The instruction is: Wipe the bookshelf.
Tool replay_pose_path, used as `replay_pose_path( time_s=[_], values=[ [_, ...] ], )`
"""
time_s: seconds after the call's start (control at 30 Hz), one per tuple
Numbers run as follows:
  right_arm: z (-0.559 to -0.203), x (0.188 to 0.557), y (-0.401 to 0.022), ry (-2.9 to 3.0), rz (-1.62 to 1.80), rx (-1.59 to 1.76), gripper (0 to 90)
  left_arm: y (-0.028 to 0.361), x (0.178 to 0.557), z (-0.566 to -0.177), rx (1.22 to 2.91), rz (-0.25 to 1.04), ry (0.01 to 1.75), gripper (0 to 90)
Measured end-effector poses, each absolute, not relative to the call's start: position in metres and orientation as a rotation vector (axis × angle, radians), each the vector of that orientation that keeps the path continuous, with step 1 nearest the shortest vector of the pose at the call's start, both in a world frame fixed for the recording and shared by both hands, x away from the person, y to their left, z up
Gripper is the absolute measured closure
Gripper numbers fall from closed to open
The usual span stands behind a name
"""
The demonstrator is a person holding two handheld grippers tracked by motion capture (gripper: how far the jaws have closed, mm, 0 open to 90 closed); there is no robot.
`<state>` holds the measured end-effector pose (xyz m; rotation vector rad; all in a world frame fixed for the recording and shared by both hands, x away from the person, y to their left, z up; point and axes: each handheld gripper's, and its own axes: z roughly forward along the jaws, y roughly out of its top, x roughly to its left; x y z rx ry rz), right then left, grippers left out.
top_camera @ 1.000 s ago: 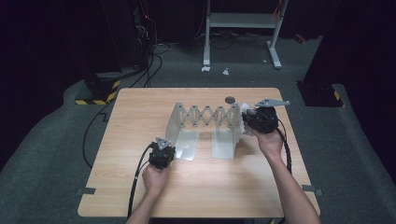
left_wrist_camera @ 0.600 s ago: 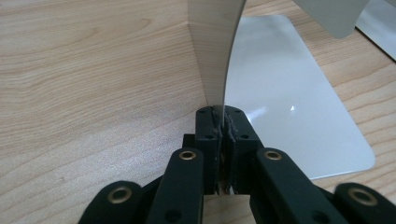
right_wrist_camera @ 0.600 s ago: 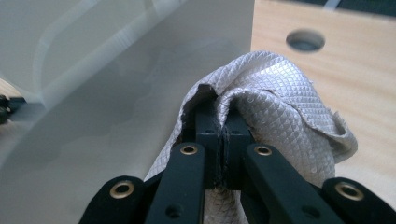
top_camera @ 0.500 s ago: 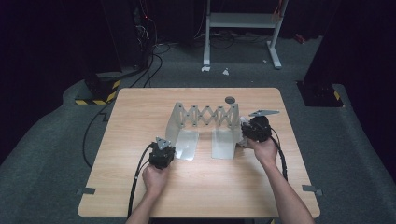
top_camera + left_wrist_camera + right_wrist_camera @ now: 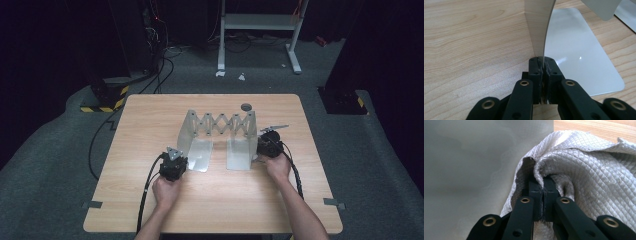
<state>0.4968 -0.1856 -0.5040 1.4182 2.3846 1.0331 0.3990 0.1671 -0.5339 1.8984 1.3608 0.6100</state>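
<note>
Metal accordion rack wiped at mid-tabletop (image 5: 150, 120).
Rack (image 5: 220, 131) standing centred, nearer far edge, bare wood open toward near edge. Left tool (image 5: 543, 65) clamped on rack's left plate edge, hand low behind it. Right tool (image 5: 542, 185) pinched on quilted cloth (image 5: 584, 167), pressed against rack's right plate.

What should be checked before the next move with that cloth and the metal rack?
1. Left gripper clamped on the rack's left plate: ok.
2. Right gripper shut on the cloth: ok.
3. Cloth against the right plate: ok, it lies up against the plate.
4. Rack standing flat on the table: ok, both base plates lie on the wood.
5. Plate surface clean: cannot tell, only faint cloudy marks.
6. Cables clear of the rack: ok.
</note>
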Motion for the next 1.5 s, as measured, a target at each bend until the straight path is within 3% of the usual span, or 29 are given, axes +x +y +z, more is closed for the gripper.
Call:
replay_pose_path(
  time_s=[0.43, 0.87, 1.1, 1.5],
  values=[
    [-0.419, 0.489, -0.190, 2.258, 1.185, 1.227, 88.8, 0.168, 0.399, -0.534, 1.892, 0.608, 1.367, 84.7],
    [-0.385, 0.488, -0.191, 2.216, 1.238, 1.142, 88.8, 0.168, 0.399, -0.534, 1.890, 0.606, 1.368, 84.8],
    [-0.387, 0.492, -0.189, 2.224, 1.209, 1.141, 88.8, 0.168, 0.399, -0.534, 1.889, 0.606, 1.369, 84.8],
    [-0.426, 0.496, -0.189, 2.287, 1.146, 1.211, 88.8, 0.168, 0.399, -0.534, 1.889, 0.607, 1.369, 84.8]
  ],
)
